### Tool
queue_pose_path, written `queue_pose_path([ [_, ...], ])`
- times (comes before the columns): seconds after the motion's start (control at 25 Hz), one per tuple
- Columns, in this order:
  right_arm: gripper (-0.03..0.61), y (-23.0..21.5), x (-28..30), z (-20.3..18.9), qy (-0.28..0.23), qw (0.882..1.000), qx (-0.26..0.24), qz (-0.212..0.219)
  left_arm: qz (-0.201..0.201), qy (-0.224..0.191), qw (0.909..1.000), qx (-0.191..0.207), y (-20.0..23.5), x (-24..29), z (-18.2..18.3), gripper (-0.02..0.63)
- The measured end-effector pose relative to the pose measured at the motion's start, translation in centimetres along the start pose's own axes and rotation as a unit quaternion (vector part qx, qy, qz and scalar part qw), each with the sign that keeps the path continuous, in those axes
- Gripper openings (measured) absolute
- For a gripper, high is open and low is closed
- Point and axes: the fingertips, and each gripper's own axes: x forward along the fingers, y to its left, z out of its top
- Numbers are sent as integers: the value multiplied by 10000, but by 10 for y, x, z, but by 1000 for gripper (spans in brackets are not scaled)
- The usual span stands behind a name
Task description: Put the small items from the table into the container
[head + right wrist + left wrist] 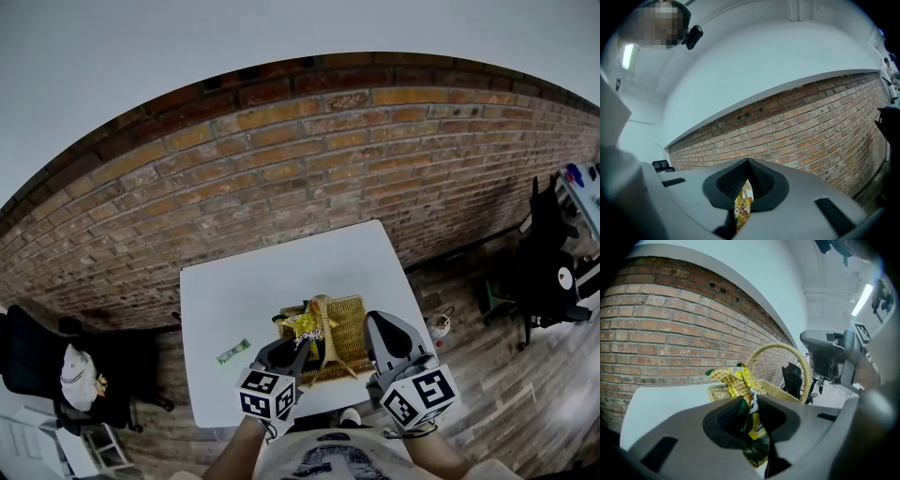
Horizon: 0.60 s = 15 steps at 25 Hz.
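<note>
Where everything sits: a white table (pixel 225 291) stands against a red brick wall (pixel 309 159), with a dark office chair (pixel 37 361) on the floor at the far left.
Container: a woven wicker basket (pixel 361 309) with an arched handle (pixel 323 305) rests on the near right part of the table, between the two grippers.
Left gripper (pixel 300 347): it reaches in from the basket's left side. In the left gripper view its jaws stand only a little apart, pressed onto a crumpled snack packet (pixel 733 380).
Snack packet: yellow and green, it sticks up out of the jaws. In the head view it overlaps the basket's left part, just beside the handle. In the left gripper view the basket's rim and handle rise right behind it.
Right gripper (pixel 380 328): it sits at the basket's right edge. In the right gripper view the ribbed pads (pixel 733 180) meet at their tips. A strip of yellow wrapper (pixel 739 208) with red print shows in the slit below them. Whether it is pinched there or lies beyond the jaws cannot be told.
Loose item: a small green wrapped piece (pixel 233 352) lies flat on the table, left of the basket and apart from it, near the left gripper.
</note>
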Motion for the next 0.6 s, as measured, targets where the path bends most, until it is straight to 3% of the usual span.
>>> queue_pose_path([
  [0.4, 18, -2, 2, -2, 43, 10000, 53, 61, 263, 93, 9992, 294, -2, 2, -2, 129],
  [0.6, 18, -3, 3, -3, 61, 9999, 66, 105, 283, 67, 9993, 229, -4, 3, -2, 154],
])
